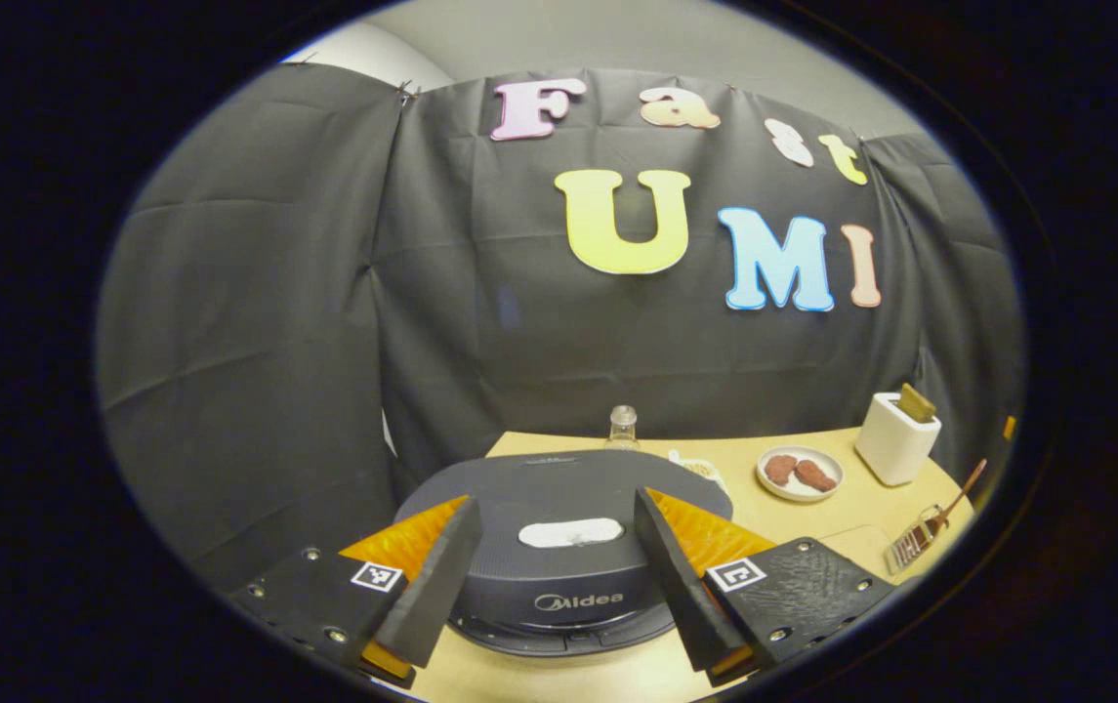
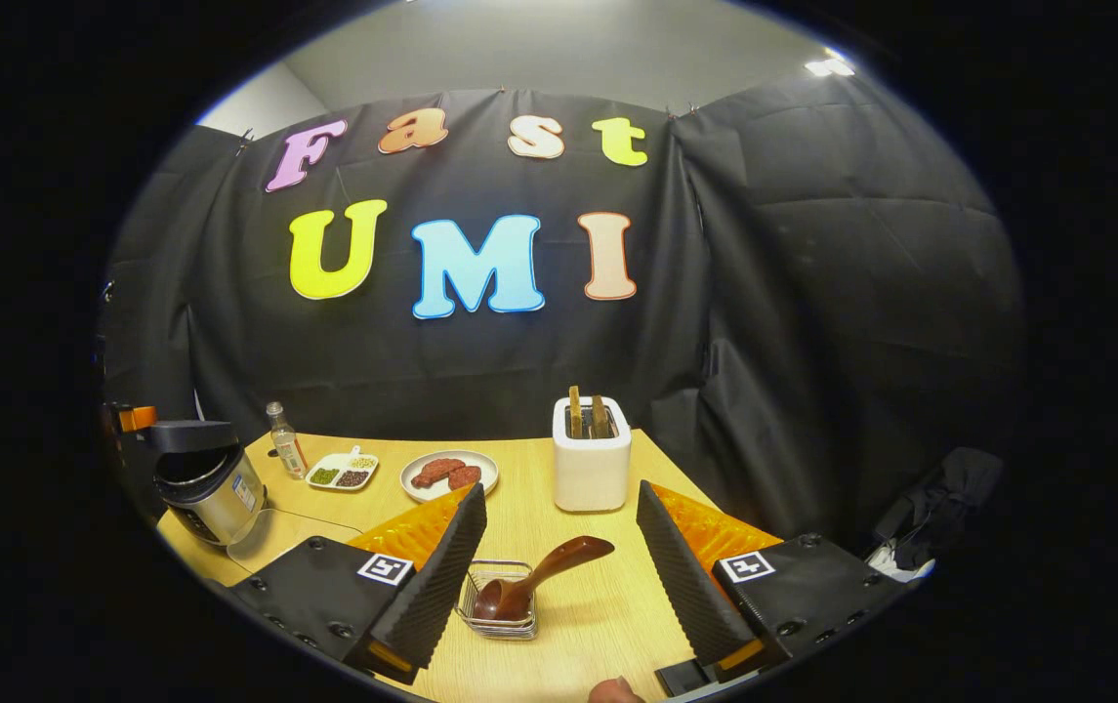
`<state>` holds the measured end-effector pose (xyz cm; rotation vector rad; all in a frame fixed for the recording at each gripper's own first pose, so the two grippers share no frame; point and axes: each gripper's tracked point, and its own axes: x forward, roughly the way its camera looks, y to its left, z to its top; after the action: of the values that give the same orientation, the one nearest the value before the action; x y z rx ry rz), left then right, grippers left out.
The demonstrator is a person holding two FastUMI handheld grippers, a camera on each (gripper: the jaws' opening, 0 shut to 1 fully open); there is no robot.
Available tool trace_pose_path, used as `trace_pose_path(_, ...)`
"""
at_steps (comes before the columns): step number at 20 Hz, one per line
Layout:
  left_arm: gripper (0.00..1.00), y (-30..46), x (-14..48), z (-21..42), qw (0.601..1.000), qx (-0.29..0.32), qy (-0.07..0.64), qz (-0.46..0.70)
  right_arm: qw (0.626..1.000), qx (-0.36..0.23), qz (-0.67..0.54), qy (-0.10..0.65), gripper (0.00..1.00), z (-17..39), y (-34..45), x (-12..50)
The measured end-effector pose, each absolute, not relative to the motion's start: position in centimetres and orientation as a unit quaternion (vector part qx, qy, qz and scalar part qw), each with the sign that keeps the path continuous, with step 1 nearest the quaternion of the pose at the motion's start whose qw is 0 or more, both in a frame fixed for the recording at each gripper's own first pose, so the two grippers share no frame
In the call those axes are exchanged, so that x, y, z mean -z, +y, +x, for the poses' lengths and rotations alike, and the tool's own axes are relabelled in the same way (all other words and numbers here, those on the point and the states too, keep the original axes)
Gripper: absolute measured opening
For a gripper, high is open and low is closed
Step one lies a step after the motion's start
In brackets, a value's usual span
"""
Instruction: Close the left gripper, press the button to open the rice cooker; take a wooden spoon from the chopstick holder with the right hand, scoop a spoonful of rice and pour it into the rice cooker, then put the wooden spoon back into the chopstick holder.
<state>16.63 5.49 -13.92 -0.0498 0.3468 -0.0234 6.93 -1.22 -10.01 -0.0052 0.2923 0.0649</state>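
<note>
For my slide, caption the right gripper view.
Open right gripper faces brown wooden spoon in wire chopstick holder on table.

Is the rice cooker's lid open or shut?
Shut. In the left gripper view the rice cooker has its dark lid lying flat on top, no pot showing inside. The left gripper hangs open before it.

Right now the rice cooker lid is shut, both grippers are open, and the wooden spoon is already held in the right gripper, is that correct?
Not quite: in the right gripper view the wooden spoon rests in the wire chopstick holder between the open right gripper's fingers, untouched. The rice cooker lid is shut and the left gripper open.
</note>
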Motion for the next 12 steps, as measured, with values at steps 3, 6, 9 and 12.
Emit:
trace_pose_path(3, 0.97, 5.4, 14.9, 16.4, 0.984, 0.009, 0.175, -0.023, 0.988, -0.032, -0.004, 0.148, 0.98, 6.9, -1.1, 10.2)
trace_pose_path(6, 0.95, 5.3, 15.6, 16.0, 0.984, 0.006, 0.174, -0.022, 0.988, -0.033, -0.004, 0.151, 0.98, 6.8, -0.8, 10.6)
trace_pose_path(9, 0.97, 5.2, 16.4, 15.6, 0.985, 0.005, 0.173, -0.021, 0.987, -0.035, -0.006, 0.154, 0.98, 6.9, -0.4, 10.9)
trace_pose_path(12, 0.98, 5.0, 17.4, 15.5, 0.984, 0.005, 0.177, -0.021, 0.987, -0.036, -0.005, 0.158, 0.98, 7.0, -0.2, 11.2)
